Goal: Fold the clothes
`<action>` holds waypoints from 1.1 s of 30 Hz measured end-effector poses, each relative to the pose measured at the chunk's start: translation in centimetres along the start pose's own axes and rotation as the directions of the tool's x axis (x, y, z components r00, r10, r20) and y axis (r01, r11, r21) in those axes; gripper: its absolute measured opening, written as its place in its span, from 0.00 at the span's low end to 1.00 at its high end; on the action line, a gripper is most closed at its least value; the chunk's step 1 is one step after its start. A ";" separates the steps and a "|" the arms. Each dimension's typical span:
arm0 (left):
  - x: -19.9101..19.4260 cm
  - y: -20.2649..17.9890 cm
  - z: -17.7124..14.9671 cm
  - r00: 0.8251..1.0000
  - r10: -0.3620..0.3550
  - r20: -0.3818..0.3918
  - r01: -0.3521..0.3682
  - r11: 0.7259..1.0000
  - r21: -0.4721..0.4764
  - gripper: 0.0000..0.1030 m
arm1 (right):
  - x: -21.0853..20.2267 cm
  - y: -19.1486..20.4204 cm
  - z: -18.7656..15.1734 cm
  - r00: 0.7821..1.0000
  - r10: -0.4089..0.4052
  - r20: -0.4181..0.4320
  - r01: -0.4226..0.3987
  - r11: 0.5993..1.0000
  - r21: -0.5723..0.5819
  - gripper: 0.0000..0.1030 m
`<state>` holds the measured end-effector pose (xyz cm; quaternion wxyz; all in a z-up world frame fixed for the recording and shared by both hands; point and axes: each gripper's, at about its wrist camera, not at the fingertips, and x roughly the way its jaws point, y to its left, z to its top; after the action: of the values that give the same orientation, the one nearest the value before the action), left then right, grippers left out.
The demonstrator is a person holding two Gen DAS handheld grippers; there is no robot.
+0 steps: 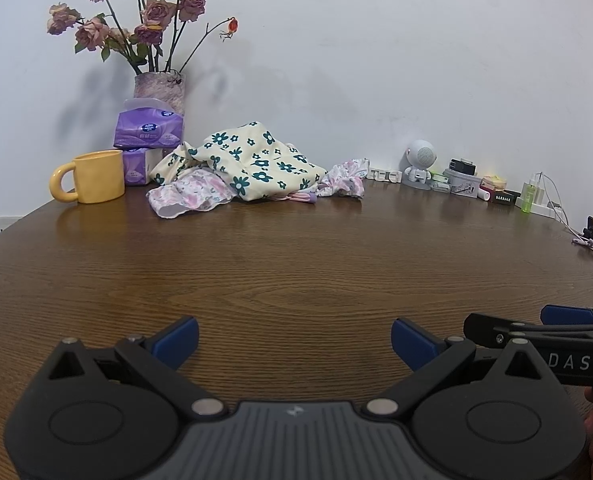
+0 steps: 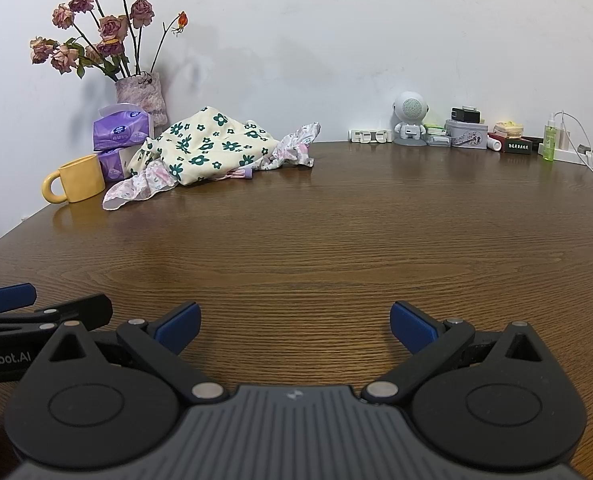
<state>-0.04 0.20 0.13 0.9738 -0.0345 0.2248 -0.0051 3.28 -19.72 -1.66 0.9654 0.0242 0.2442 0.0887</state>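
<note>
We see our right gripper [image 2: 294, 326] spread wide over bare table [image 2: 316, 240], the crumpled clothes [image 2: 208, 148] far ahead-left, untouched.

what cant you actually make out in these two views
- Pink floral garment: mostly buried under the cream flowered garment in both views, so its shape is unclear.
- Lower tissue pack: partly hidden by the yellow mug and clothes.
- Box labels by the wall: too small to read.
- Right gripper: cut off by the left view's edge.
</note>
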 end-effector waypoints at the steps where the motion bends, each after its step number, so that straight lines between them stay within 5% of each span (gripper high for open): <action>1: 0.0 0.0 0.0 1.000 0.000 0.000 0.000 1.000 0.000 1.00 | 0.0 0.0 0.0 1.000 0.000 0.000 0.000 1.000 0.000 1.00; 33: 0.3 0.2 0.2 1.000 -0.007 -0.016 0.007 1.000 -0.010 1.00 | 0.1 -0.2 0.0 1.000 0.007 -0.002 -0.007 1.000 0.009 1.00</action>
<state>0.33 0.41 0.12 0.9717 -0.0400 0.2328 -0.0077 3.36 -19.87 -1.73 0.9646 0.0292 0.2456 0.0909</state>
